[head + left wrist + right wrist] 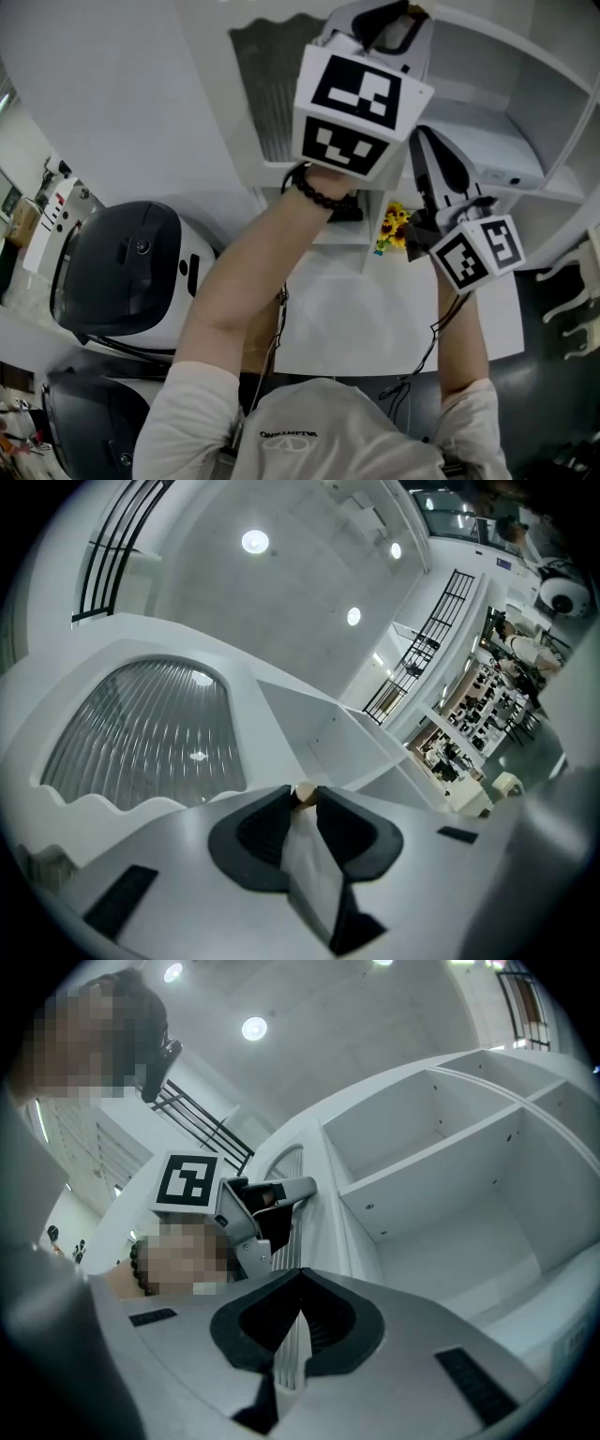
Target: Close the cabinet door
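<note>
Subject: white cabinet, taken as reference for all positions below.

Cabinet door: arched frame with a ribbed glass panel. It stands swung out from the cabinet front, at the left of the open compartments, not closed. In the right gripper view it appears nearly edge-on beside the bare shelves.

Left gripper: raised to the door's free edge. Its jaws pinch a small tan knob on that edge, with a pad on either side and the knob at the very tips. The white door edge runs down between the jaw bodies.

Right gripper: held up in front of the cabinet, to the right of the door and apart from it. Its jaw tips are pressed together with nothing between them. The ribbed panel shows only through the gap lower down, behind the jaws.

Other observations:
- A bead bracelet sits on the person's left wrist, below the door.
- A small bunch of yellow flowers stands below the cabinet's lower shelf, on a white table.
- A white box-shaped device lies on a shelf inside the cabinet, on the right.
- Two dark domed objects stand well left of the cabinet; their type cannot be determined.
</note>
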The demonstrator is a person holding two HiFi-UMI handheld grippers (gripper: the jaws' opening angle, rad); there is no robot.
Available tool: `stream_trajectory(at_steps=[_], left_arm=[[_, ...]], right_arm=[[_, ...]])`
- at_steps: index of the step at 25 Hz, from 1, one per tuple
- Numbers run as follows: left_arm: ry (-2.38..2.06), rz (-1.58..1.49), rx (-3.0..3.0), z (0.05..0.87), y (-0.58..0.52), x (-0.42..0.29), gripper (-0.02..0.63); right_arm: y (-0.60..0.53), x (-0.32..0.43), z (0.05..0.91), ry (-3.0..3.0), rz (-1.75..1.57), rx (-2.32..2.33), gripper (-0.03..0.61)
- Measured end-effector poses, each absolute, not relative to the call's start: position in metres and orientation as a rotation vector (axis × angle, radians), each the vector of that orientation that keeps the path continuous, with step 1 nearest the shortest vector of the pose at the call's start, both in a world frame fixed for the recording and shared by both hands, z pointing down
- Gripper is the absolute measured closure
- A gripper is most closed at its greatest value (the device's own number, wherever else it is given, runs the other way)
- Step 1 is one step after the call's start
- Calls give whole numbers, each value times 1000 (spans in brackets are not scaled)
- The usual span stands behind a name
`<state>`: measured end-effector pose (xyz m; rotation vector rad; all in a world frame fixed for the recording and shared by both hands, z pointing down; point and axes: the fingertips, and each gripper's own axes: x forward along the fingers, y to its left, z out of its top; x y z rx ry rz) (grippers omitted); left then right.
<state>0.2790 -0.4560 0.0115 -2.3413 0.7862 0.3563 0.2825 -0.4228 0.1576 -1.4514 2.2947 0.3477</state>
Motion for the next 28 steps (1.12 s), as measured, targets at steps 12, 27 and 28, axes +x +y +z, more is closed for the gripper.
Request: stream_trajectory(at_steps=[12, 27, 28], left_arm=[[820, 328, -2330, 12, -465, 283, 531], [716, 492, -2418, 22, -458, 261, 558], [716, 496, -2419, 26, -456, 255, 582]], right_arm=[[-428, 286, 163, 2293, 322, -1444, 569], [-412, 286, 174, 2272, 277, -1472, 569], [-410, 286, 176, 2272, 272, -1477, 569]])
